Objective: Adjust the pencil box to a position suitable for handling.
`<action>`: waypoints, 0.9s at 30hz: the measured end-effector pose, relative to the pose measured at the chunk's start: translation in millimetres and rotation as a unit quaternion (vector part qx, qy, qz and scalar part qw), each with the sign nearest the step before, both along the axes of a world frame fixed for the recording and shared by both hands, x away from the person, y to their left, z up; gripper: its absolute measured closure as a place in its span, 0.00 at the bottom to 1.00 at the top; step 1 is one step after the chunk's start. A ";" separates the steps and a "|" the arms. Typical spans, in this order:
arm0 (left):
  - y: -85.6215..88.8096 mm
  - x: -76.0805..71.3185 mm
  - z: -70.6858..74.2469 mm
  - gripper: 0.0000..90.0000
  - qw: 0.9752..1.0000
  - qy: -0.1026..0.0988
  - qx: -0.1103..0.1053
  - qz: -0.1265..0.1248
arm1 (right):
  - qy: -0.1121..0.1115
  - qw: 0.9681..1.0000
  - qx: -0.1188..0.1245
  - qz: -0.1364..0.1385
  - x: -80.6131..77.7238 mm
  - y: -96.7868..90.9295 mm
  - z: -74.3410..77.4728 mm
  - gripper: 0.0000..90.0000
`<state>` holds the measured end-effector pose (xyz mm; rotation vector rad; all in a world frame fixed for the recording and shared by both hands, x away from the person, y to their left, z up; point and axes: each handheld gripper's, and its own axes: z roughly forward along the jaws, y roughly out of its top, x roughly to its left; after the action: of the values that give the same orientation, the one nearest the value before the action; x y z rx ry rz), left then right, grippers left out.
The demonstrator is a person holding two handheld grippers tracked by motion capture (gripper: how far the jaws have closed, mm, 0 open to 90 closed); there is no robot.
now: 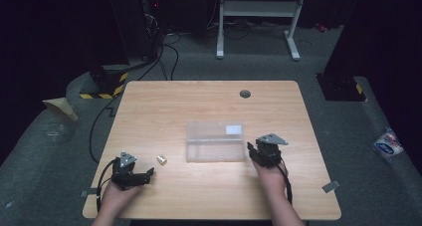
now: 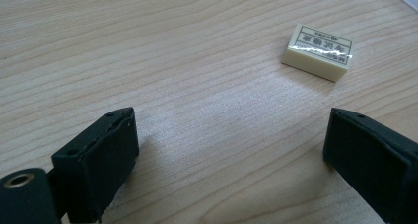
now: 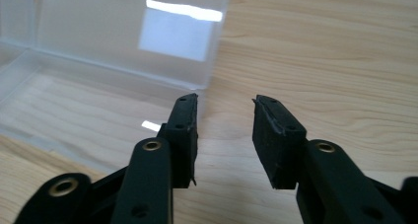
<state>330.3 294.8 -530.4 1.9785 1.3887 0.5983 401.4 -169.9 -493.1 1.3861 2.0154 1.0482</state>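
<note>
Nearest me, the left gripper [image 1: 149,174] rested on the worktop [image 1: 164,106], fingers [image 2: 98,155] spread wide and empty. The eraser [image 1: 161,159] lay just beyond at one o'clock; its printed label was readable from the left gripper view. The right gripper [image 3: 224,135], fingers partly parted and empty, hovered beside the open clear box [image 1: 215,141], near its three o'clock edge.

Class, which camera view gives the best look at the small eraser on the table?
The left gripper view: the eraser lies close ahead of the open jaws, its printed label and wrapper visible. In the high view it is a tiny pale speck between the left gripper and the clear box.
</note>
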 end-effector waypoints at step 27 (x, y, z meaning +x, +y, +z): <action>2.3 -6.4 1.5 0.18 1.000 -0.006 -0.004 0.030 | 0.048 0.998 -0.047 -0.020 -27.5 -80.6 -30.3 0.30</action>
<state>323.9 297.0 -528.9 1.9303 1.4442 0.6302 374.0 -250.5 -523.4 1.4475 2.0682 0.8734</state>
